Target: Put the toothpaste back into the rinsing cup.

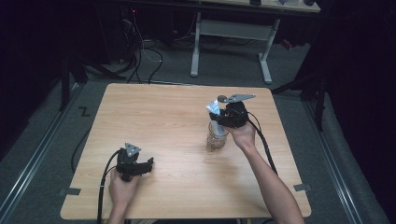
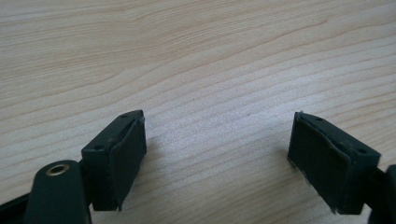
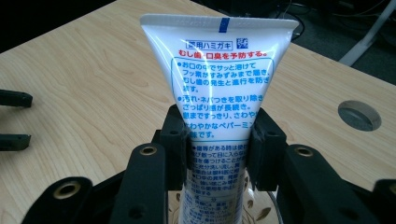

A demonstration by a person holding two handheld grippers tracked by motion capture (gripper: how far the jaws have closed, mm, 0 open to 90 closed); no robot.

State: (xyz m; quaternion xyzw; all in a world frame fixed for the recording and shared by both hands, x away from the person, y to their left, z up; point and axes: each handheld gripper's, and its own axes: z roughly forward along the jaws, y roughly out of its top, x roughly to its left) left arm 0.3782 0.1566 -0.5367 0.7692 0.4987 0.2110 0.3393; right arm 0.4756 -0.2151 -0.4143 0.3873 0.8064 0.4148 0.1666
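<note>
Your right gripper (image 3: 217,149) is clamped on the white toothpaste tube (image 3: 217,88), which stands upright in the glass cup (image 1: 217,137) at about 3 o'clock of the table (image 1: 168,116) centre. Your left gripper (image 2: 217,154), spread wide with nothing between its pads, rests at 7 o'clock.

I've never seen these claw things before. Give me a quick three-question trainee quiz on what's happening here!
1. True or false: the right claw is clamped on a white toothpaste tube.
2. What stands below the tube? A) a glass cup B) a plate C) a box
3. How do the left claw's jaws stand, and what is between them?

Key: 1 true. 2 A. 3 Open, with nothing between them but the wooden table.
</note>
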